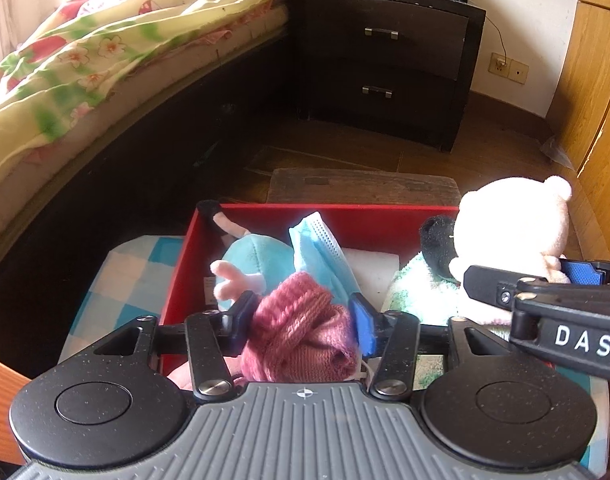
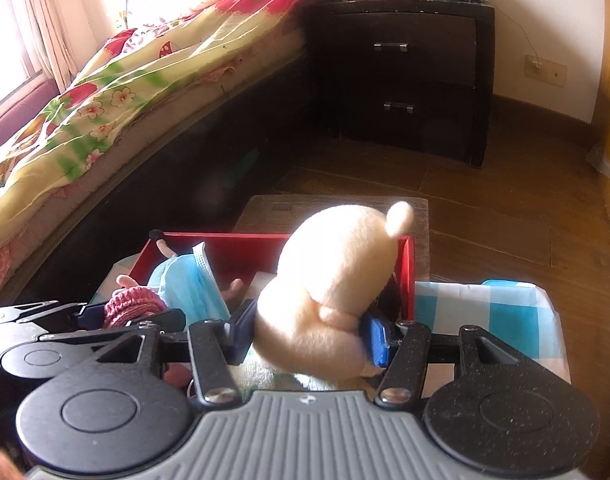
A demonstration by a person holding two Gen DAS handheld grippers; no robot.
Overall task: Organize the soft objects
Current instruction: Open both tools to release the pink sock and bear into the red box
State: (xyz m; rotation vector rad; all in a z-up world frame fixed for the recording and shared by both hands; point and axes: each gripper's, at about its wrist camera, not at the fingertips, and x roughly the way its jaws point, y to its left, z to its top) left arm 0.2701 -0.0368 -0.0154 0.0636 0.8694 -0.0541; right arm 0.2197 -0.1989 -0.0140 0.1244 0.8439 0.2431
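My left gripper (image 1: 303, 320) is shut on a pink knitted item (image 1: 301, 336) at the near edge of the red box (image 1: 185, 264). My right gripper (image 2: 311, 330) is shut on a cream plush toy (image 2: 337, 272), held over the box's right side; the toy also shows in the left wrist view (image 1: 513, 220). Inside the box lie a light blue plush with pink limbs (image 1: 249, 256), a blue face mask (image 1: 321, 248), a white-green fluffy item (image 1: 417, 288) and a black plush part (image 1: 437, 240). The pink knit also shows in the right wrist view (image 2: 133, 304).
The box sits on a blue-and-white checked cloth (image 2: 505, 320) on a low wooden stool (image 1: 365, 188). A bed with a floral quilt (image 1: 105, 56) runs along the left. A dark two-drawer nightstand (image 1: 385, 64) stands behind, and a wooden wardrobe (image 1: 597, 92) is at the right.
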